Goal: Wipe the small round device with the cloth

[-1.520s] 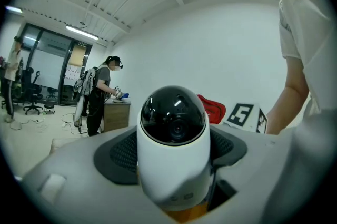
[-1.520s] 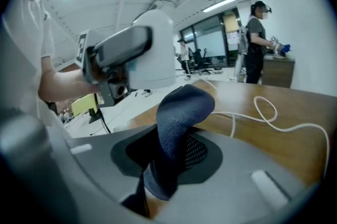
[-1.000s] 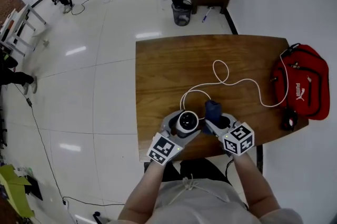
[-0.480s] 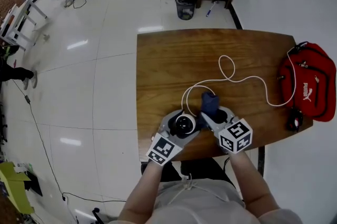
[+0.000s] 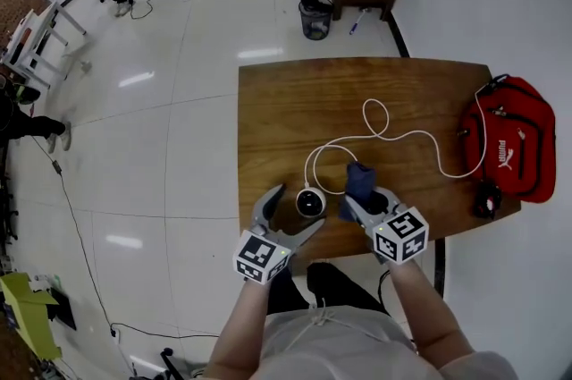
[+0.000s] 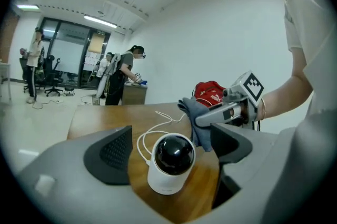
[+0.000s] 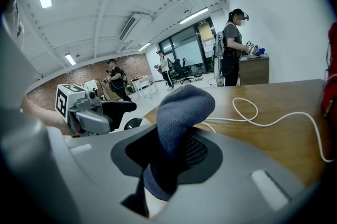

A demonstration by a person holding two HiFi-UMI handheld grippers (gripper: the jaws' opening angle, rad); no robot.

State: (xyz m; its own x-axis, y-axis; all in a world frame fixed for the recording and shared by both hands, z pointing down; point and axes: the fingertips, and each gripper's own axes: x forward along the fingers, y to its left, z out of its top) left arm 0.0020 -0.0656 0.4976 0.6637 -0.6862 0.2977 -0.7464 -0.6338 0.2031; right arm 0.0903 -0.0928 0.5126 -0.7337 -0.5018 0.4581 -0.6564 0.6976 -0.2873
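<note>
The small round device [image 5: 310, 202], white with a black dome lens, stands alone on the wooden table [image 5: 295, 101] near its front edge. In the left gripper view the device [image 6: 169, 165] sits between the jaws of my left gripper [image 6: 171, 136], which are opening, and neither pad touches it. From the head view my left gripper [image 5: 290, 215] sits just behind and left of the device. My right gripper [image 5: 365, 201] is shut on a dark blue cloth [image 5: 359, 181], just right of the device. The cloth [image 7: 181, 112] bulges up out of the jaws.
A white cable [image 5: 384, 137] loops from the device across the table toward a red bag [image 5: 509, 137] at the right edge. A small black object [image 5: 485, 201] lies below the bag. A person and a waste bin [image 5: 313, 21] stand beyond the far edge.
My left gripper has let go of the device, opened wider and drawn back toward me. The device stays standing on the table. My right gripper still holds the cloth beside it.
</note>
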